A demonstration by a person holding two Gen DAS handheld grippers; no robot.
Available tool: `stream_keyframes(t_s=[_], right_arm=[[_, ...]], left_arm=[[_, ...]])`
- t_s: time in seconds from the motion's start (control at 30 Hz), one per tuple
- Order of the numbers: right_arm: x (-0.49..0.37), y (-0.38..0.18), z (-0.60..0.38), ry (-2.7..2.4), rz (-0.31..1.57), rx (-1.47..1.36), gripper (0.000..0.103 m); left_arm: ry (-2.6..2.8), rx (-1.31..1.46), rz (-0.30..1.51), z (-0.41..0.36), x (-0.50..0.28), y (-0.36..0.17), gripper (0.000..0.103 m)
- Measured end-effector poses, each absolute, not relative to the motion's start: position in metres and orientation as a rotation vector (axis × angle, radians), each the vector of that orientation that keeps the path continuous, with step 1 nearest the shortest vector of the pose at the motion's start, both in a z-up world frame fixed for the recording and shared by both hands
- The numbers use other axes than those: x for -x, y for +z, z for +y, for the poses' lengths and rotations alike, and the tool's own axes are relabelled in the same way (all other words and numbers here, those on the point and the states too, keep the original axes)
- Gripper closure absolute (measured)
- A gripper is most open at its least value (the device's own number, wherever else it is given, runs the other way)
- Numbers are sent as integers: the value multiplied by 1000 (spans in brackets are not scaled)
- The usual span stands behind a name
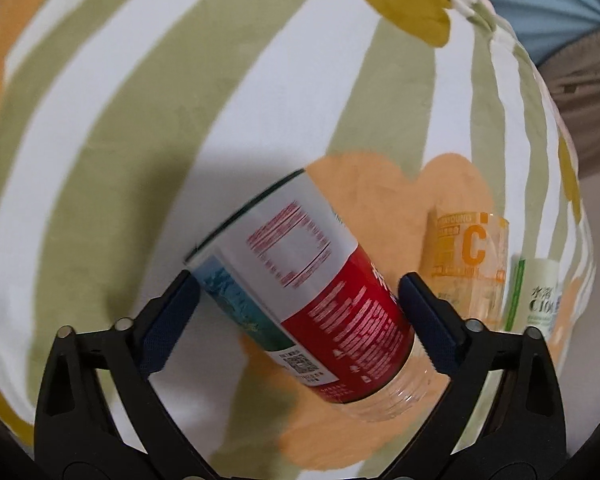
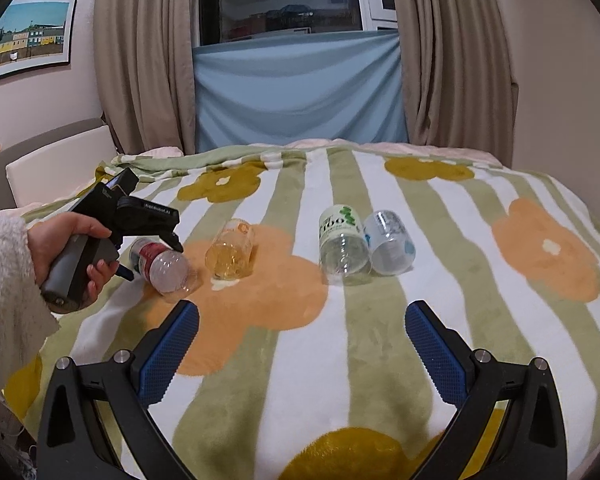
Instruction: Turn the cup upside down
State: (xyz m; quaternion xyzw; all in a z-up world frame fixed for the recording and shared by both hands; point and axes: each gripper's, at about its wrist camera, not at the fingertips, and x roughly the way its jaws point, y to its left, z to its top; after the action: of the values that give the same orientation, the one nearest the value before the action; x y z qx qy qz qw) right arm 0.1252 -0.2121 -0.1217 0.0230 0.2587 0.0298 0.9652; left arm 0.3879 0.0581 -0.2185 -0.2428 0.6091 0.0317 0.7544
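Left gripper (image 1: 298, 320) pinches the red-labelled cup (image 1: 300, 288) across its body, one blue pad on each side; the cup is tilted, clear base toward the camera, rim pointing up and away to the left. From the right wrist view the same gripper (image 2: 152, 258), held in the person's left hand (image 2: 70, 248) with a fuzzy white sleeve at the wrist, has the cup (image 2: 162, 266) leaning low over the blanket (image 2: 300, 340); whether it touches the fabric cannot be told.

Right gripper (image 2: 300, 344) is spread wide, nothing between its blue pads, hovering above the blanket nearer than all the cups.

Just right of the held cup: an orange-tinted clear cup (image 1: 470, 264), label with a large "C"; it sits on a peach flower print (image 2: 230, 256). Farther right: a clear cup with green-and-white label (image 2: 342, 248), print partly legible as "C100" (image 1: 540, 296). Touching it on the right, a clear cup with blue-grey label (image 2: 390, 242), text too small to read.

Held cup's label: red and white panels, small white and red print, QR code, teal picture; blurred, illegible.

Surface: green-and-white striped blanket with peach and mustard flowers. Beyond: blue cloth (image 2: 300, 88) under a dark window (image 2: 280, 0), beige curtains (image 2: 148, 60) either side, framed picture of coloured houses (image 2: 26, 36) on the left wall.
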Motion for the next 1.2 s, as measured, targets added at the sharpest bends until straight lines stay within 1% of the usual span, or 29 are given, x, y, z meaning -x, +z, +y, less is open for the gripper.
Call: stream_keyframes(t_s=[0.07,0.13,0.4,0.53,0.67,0.83,0.97,1.1,1.2], right_arm=[[-127,-125,-212,66,526,-47,0],[-129,-128,-212,69,529,-53,0],[-126,-131,-213,75,530,-55,0],[-125,-128,-215,82,532,-65,0],[-117,-119,-213,85,512,-66,0],[-100,-104,-214,85,493,-61,0],[-86,-96,-217,81,502,-60,0],[-71,-93,-221,68,519,-55,0],[-63,-93,-224,57,531,-46,0]], left_arm=[[59,531,1349,55,-391,-223,10],[51,509,1353,48,-393,-223,22],[4,417,1354,41,-399,-213,24],[-27,360,1344,39,-392,-197,24],[-105,208,1341,22,-376,-174,24],[-269,-21,1350,-21,-338,-152,24],[-398,-159,1374,-56,-303,-157,24],[-453,-269,1371,-84,-274,-179,24],[-470,-310,1370,-97,-269,-195,24]])
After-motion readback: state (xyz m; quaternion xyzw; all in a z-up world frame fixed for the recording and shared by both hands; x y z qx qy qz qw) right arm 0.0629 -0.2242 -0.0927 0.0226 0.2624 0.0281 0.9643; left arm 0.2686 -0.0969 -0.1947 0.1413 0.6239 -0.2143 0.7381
